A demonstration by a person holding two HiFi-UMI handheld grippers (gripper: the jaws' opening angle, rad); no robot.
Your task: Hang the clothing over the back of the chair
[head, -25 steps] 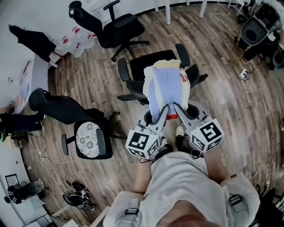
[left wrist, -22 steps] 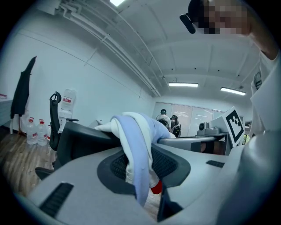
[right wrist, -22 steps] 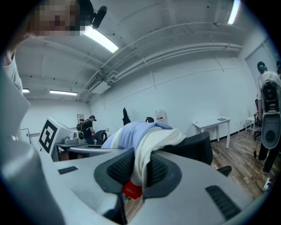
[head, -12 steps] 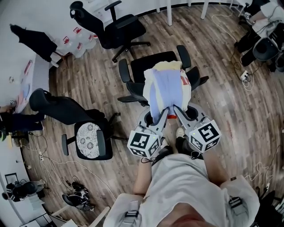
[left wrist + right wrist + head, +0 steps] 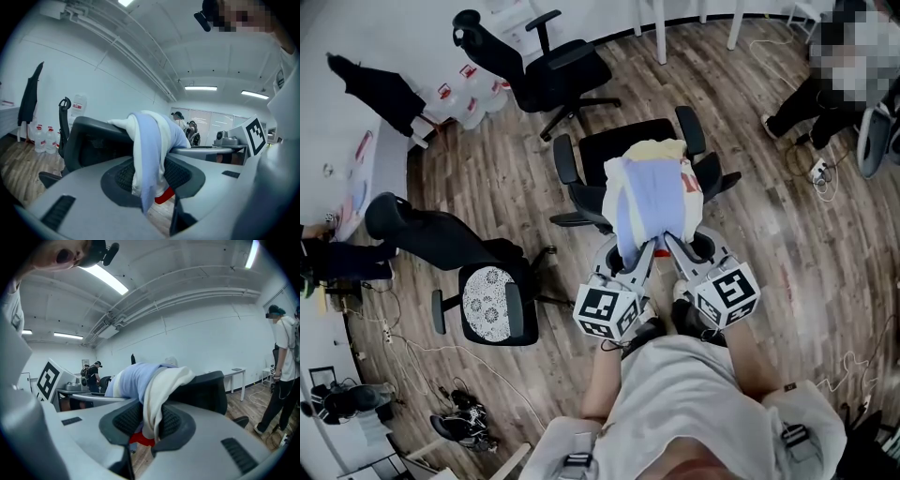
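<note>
- Head view: one garment, the pale blue and cream clothing (image 5: 652, 192), lies draped over the back of the chair (image 5: 614, 141). It hangs down the side of the back that faces the person.
- Head view: two grippers, each with one marker cube, sit side by side just behind the chair. The left gripper (image 5: 635, 253) and the right gripper (image 5: 686, 247) both reach the clothing's lower hem.
- Head view: three office chairs are in plain sight. These are the draped chair, a black chair (image 5: 558, 61) beyond it, and a chair with a patterned seat (image 5: 492, 300) to its left. One bystander (image 5: 797, 103) is well off to the draped chair's right.
- Left gripper view: the left gripper (image 5: 150, 176) has its jaws clearly parted, and they have just been opening. One hanging fold of the clothing (image 5: 150, 140) dangles loose between them with a gap beside it, so it is released rather than clamped. The chair's back (image 5: 93, 140) is just left of the fold.
- Right gripper view: the right gripper (image 5: 145, 425) has its jaws narrowly parted, also just opening. One cream fold of the clothing (image 5: 157, 390) hangs limp between the pads, brushing them rather than pinched. One red patch (image 5: 140, 439) shows below the hem. The chair's back (image 5: 211, 394) is just right of the fold, and one standing person (image 5: 281, 371) is farther right.
</note>
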